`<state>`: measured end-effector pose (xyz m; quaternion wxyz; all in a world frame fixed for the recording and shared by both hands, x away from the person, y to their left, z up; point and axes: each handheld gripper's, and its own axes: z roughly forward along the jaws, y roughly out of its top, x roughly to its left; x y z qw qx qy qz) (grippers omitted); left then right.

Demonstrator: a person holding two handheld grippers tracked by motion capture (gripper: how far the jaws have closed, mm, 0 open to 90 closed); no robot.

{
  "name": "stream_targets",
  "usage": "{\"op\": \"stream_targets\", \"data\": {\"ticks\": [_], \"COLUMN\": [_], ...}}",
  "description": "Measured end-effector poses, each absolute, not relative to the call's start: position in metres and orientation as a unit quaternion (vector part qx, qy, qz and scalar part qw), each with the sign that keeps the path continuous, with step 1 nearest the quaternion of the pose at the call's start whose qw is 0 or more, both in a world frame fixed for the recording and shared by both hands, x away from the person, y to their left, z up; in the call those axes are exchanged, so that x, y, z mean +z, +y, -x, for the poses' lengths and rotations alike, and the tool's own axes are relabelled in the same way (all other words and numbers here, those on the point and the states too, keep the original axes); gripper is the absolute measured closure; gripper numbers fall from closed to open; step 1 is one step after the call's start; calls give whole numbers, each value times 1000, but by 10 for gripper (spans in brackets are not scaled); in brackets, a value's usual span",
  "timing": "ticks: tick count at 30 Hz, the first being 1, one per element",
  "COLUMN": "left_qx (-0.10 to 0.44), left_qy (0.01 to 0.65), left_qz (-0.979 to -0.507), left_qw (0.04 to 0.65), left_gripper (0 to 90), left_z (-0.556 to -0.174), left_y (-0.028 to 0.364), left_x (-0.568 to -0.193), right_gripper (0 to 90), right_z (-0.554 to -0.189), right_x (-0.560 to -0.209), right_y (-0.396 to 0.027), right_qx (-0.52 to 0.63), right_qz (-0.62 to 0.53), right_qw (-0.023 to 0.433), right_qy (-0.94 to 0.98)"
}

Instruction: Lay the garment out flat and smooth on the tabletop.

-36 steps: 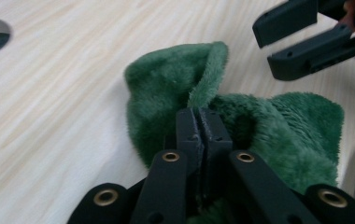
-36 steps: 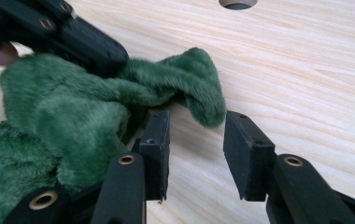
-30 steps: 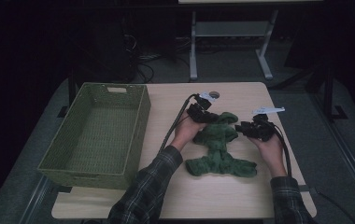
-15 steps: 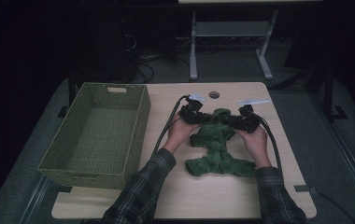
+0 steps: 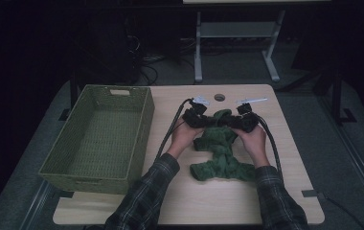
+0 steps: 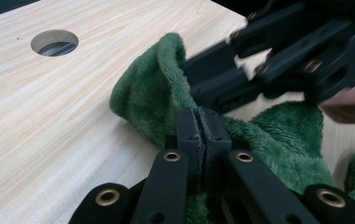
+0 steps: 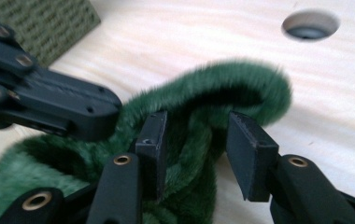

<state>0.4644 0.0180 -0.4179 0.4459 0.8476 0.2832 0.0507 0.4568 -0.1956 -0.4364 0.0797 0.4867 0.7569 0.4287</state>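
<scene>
A green fuzzy cloth (image 5: 221, 155) lies crumpled on the wooden table (image 5: 194, 203), right of centre. My left gripper (image 5: 210, 120) is at the cloth's far end, shut on a fold of it; in the left gripper view its pads (image 6: 202, 126) meet on the green pile (image 6: 152, 93). My right gripper (image 5: 231, 122) faces it from the right, almost tip to tip. In the right gripper view its jaws (image 7: 196, 135) stand part way apart with a thick raised loop of cloth (image 7: 222, 88) filling the gap between the pads. Both hands rest on the cloth.
A green woven basket (image 5: 98, 91) stands with nothing inside at the table's left. A round cable hole (image 5: 219, 97) sits just beyond the grippers. Cables trail from both grippers toward the person. A metal stand (image 5: 237, 33) is on the floor behind.
My right gripper has moved left with the cloth's end until it meets the left gripper. The far part of the cloth is now bunched into a raised loop. The left gripper stayed put.
</scene>
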Motion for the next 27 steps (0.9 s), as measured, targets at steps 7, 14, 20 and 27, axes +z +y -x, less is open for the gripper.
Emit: {"op": "stream_targets", "data": {"ticks": [7,14,20,27], "left_qx": [61,91,116,130], "left_qy": [286,295,302,323], "left_qz": [-845,-839,-840,-845], "left_qw": [448,449,435,405], "left_gripper": [885,886,886,886], "left_z": [-464,-465,-468,-478], "left_y": [19,27,29,25], "left_x": [-416,-413,-421,-447], "right_gripper": [852,874,877,877], "right_z": [-455,-442,-440,-446], "right_x": [-445,-416,-423,-453], "right_y": [-189,-222,-251,-256], "right_qx": [390,393,373,343], "right_qz": [-480,-477,-496,-505], "right_qw": [87,151,166,153], "right_qy": [781,771,766,777]}}
